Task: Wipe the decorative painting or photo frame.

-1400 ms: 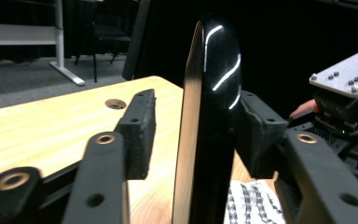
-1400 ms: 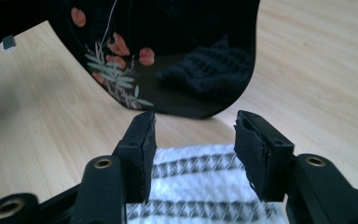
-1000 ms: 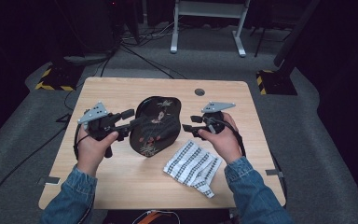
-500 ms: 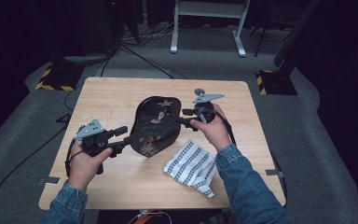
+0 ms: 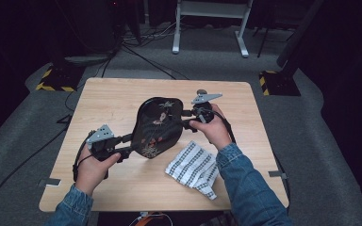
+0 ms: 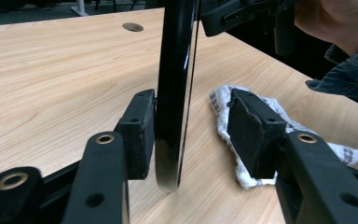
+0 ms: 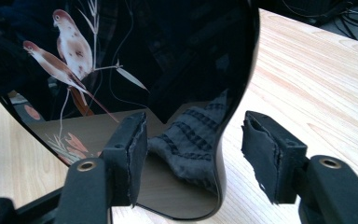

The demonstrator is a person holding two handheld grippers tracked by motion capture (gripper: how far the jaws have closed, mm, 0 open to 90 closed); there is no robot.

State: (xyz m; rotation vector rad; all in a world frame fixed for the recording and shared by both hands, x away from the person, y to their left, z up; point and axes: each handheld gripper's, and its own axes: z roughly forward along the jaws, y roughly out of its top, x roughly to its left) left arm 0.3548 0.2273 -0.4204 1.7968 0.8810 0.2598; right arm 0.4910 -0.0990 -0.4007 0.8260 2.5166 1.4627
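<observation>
Two grippers flank the black lacquer tray, which stands tilted on edge at the table's centre. The left gripper, at eight o'clock, has been closing, one pad touching the rim, the other clear; the right gripper, at two o'clock, has been opening, jaws apart. Unclamped, the tray could topple onto the checked cloth. Its resting edge is hard to make out.
</observation>
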